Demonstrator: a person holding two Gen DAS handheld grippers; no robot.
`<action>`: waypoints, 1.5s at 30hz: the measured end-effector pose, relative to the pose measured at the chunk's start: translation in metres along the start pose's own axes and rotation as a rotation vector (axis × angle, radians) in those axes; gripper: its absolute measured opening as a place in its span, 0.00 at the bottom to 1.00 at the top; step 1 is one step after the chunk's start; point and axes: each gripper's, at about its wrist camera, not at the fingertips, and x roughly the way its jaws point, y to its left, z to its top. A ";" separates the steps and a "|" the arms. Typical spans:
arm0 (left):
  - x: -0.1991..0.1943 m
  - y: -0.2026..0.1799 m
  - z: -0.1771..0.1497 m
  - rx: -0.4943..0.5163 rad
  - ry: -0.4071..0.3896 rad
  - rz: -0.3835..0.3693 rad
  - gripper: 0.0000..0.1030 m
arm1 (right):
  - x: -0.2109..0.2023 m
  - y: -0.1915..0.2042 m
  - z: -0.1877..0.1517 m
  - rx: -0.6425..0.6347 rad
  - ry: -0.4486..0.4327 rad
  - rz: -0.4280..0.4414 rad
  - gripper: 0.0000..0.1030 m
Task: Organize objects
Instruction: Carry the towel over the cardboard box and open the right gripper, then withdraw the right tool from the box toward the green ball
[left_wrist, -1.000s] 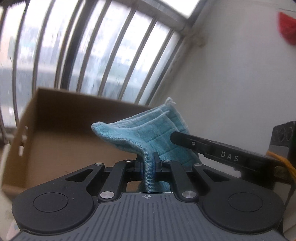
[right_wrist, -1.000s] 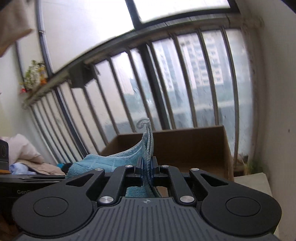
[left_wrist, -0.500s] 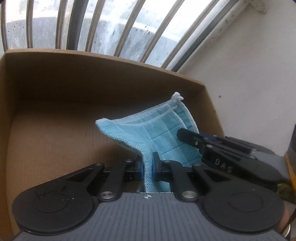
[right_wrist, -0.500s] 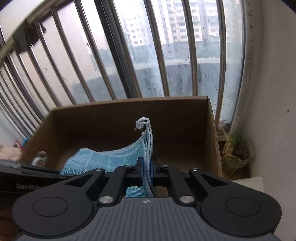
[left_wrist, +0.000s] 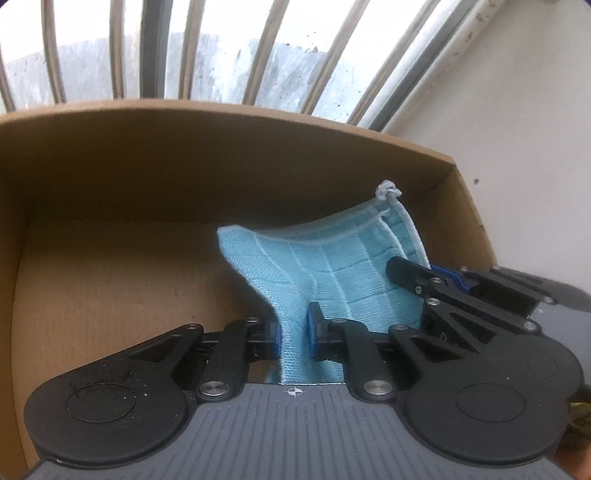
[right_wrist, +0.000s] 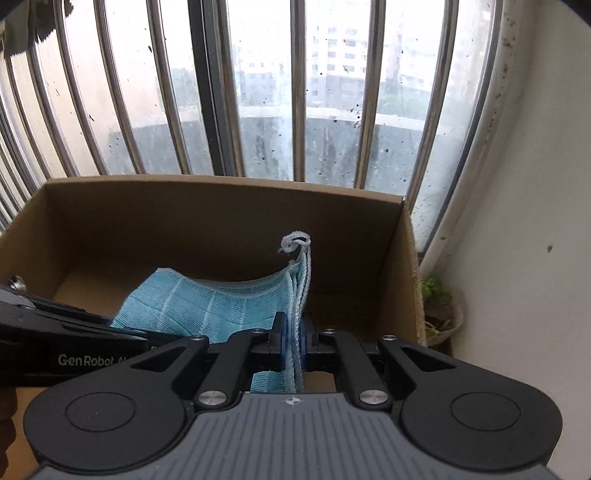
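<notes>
A light blue checked cloth (left_wrist: 332, 273) with a white hanging loop hangs between my two grippers, inside an open brown cardboard box (left_wrist: 110, 177). My left gripper (left_wrist: 293, 332) has its jaws slightly parted around one end of the cloth, which still stands between the blue pads. My right gripper (right_wrist: 293, 338) is shut on the other end of the cloth (right_wrist: 221, 306), below the white loop (right_wrist: 295, 242). The right gripper also shows in the left wrist view (left_wrist: 424, 275), and the left gripper's body shows in the right wrist view (right_wrist: 66, 339).
The box (right_wrist: 221, 206) stands against a barred window (right_wrist: 266, 92). A white wall (right_wrist: 535, 258) rises on the right. A small green plant (right_wrist: 437, 295) sits in the corner beside the box.
Both grippers have moved forward and down with the cloth, from above the box to inside it. The left gripper's jaws have parted a little around the cloth.
</notes>
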 end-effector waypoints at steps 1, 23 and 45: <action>0.001 -0.001 0.000 0.001 0.002 0.002 0.15 | 0.000 0.000 0.000 -0.004 -0.002 -0.010 0.08; -0.101 -0.007 -0.039 -0.043 -0.129 0.028 0.55 | -0.085 -0.014 -0.032 0.139 -0.102 0.117 0.09; -0.239 0.027 -0.241 0.101 -0.478 0.040 0.95 | -0.219 -0.015 -0.236 0.398 -0.272 0.504 0.53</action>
